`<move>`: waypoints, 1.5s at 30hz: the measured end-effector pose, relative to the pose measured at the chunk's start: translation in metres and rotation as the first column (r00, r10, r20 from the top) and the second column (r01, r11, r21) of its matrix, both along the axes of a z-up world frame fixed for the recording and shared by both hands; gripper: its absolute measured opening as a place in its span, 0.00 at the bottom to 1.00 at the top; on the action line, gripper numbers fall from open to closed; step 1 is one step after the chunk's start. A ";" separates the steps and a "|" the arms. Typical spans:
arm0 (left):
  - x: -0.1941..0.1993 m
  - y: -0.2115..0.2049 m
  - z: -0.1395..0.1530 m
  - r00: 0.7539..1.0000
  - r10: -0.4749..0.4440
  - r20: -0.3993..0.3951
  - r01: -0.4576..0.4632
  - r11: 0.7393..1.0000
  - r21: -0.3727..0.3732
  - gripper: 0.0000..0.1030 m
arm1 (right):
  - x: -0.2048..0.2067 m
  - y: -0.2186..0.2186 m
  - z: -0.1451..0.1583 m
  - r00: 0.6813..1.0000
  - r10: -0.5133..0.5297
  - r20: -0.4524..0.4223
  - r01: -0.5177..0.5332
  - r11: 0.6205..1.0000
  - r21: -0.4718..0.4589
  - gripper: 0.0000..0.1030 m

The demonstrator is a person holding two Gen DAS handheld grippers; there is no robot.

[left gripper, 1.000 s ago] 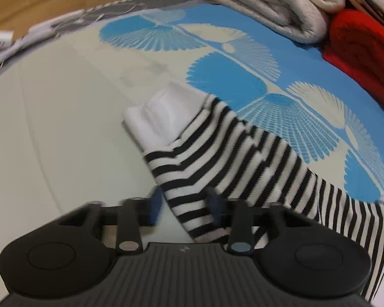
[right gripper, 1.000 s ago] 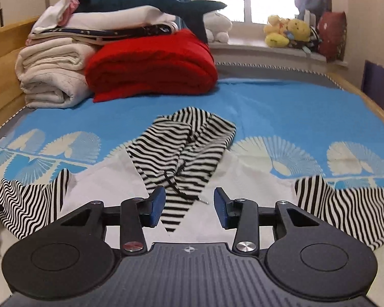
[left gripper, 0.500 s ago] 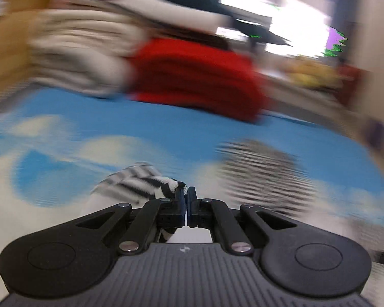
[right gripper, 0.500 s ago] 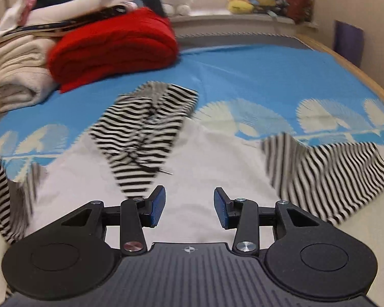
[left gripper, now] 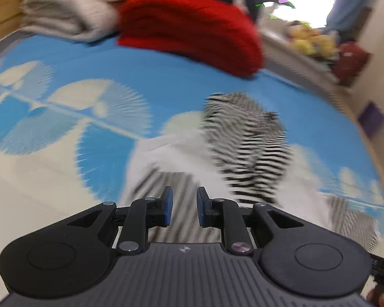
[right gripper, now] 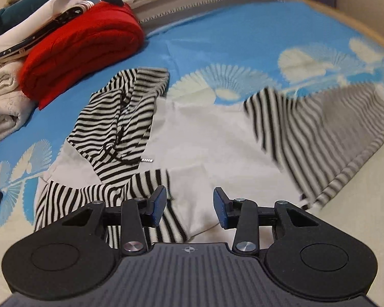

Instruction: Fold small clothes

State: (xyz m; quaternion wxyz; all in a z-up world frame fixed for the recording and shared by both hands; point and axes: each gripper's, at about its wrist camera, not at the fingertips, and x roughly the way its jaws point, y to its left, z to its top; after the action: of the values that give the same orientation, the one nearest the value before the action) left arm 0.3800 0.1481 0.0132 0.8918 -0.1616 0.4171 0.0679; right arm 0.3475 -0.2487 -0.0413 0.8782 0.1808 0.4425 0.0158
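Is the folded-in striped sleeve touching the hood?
Touching. The right wrist view shows the striped sleeve lying across the white body with its upper edge overlapping the tip of the hood.

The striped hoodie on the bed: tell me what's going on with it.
A person with a tool in each hand is folding a small white hoodie with striped hood and sleeves on the blue bedsheet. One striped sleeve already lies folded across the body; the other sleeve is spread out to the side. The left tool and right tool are both open and hold nothing. A red folded blanket sits behind.
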 end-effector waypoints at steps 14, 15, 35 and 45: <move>0.013 0.025 -0.006 0.998 0.050 -0.034 -0.051 0.998 -0.023 0.20 | 0.036 -0.004 -0.073 0.962 -0.166 -0.218 0.189 0.977 0.093 0.06; 0.014 0.025 -0.007 0.998 0.051 -0.035 -0.052 0.998 -0.021 0.20 | 0.036 -0.006 -0.073 0.962 -0.173 -0.211 0.195 0.977 0.087 0.06; 0.010 -0.002 -0.059 0.978 -0.093 -0.186 0.079 0.994 -0.081 0.20 | 0.009 -0.052 -0.037 0.946 -0.308 -0.102 0.322 0.932 0.170 0.16; -0.003 -0.003 -0.102 0.934 -0.104 -0.343 0.102 0.995 -0.026 0.20 | 0.017 -0.051 -0.063 0.913 -0.296 -0.282 0.340 0.932 0.124 0.26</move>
State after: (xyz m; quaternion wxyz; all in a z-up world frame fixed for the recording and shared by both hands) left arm 0.3771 0.1452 -0.0891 0.8071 -0.1286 0.5744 0.0467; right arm 0.3640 -0.2996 -0.1039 0.7850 0.3256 0.5147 -0.1136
